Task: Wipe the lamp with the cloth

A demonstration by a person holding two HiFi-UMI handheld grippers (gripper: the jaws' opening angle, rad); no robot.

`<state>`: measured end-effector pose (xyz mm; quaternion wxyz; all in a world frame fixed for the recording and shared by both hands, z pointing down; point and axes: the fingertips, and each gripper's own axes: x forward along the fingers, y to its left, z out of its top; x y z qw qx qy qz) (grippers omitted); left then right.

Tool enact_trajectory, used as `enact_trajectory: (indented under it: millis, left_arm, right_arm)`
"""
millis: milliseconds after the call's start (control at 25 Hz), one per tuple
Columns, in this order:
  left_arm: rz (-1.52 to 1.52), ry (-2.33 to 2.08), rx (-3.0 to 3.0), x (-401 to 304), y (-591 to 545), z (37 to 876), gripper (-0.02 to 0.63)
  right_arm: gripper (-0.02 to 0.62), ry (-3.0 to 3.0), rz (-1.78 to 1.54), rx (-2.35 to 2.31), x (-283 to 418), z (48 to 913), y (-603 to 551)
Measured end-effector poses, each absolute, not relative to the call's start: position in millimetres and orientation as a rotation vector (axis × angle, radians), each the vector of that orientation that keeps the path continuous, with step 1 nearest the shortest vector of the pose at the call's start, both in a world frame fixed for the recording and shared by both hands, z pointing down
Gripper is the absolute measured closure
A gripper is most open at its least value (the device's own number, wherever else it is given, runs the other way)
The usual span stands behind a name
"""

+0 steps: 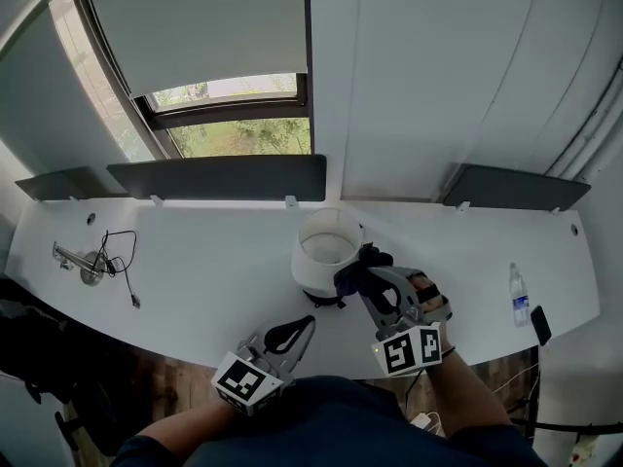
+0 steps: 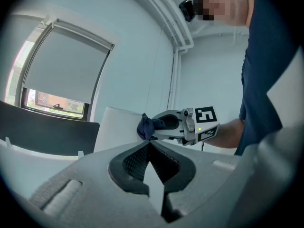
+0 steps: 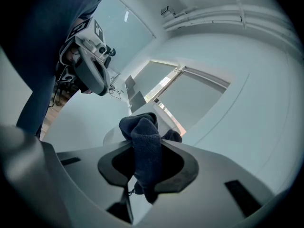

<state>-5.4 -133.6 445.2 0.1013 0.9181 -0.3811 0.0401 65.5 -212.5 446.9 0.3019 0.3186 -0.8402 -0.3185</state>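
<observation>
Right gripper [image 1: 372,282]: the fingers are closed on the cloth [image 1: 348,280]. I hold it by a fold in its middle, so a thick dark blue bunch stands out in front of the tips. This way the soft fabric meets the lamp first, not the hard plastic.

Cloth position: in the head view it lies against the right side of the lamp [image 1: 313,269], near the upper rim of the shade. It looks to be touching, but I cannot tell this for sure.

Lamp: it is white, with the shade open upward. It stands on the table [image 1: 195,270] close to the front edge, directly before me, so both grippers can reach it without stretching.

Left gripper [image 1: 300,331]: the fingers are pressed together and there is nothing between them. It hangs low over the near edge of the table, apart from the lamp. I judge it waits there so that it does not disturb the wiping hand.

Step in hand: I think the wiping of the shade's right side is starting or is under way.

Risk: nothing holds the lamp. A strong push from the right could slide or tip it, so the pressure should be light, or the left gripper should support the other side.
</observation>
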Motion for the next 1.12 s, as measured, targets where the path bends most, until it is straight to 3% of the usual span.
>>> enact_trajectory:
  millis: [760, 1120]
  left_arm:
    - [0.285, -1.179, 2.688, 8.3, -140.0, 461.0, 0.600]
    - [0.241, -1.182, 2.700, 18.8, -150.7, 455.3, 0.600]
  right_arm:
    - [0.492, -2.230, -0.641, 0.731, 88.7, 552.6, -228.1]
    - [0.492, -2.275, -0.666, 0.766, 101.6, 513.3, -235.0]
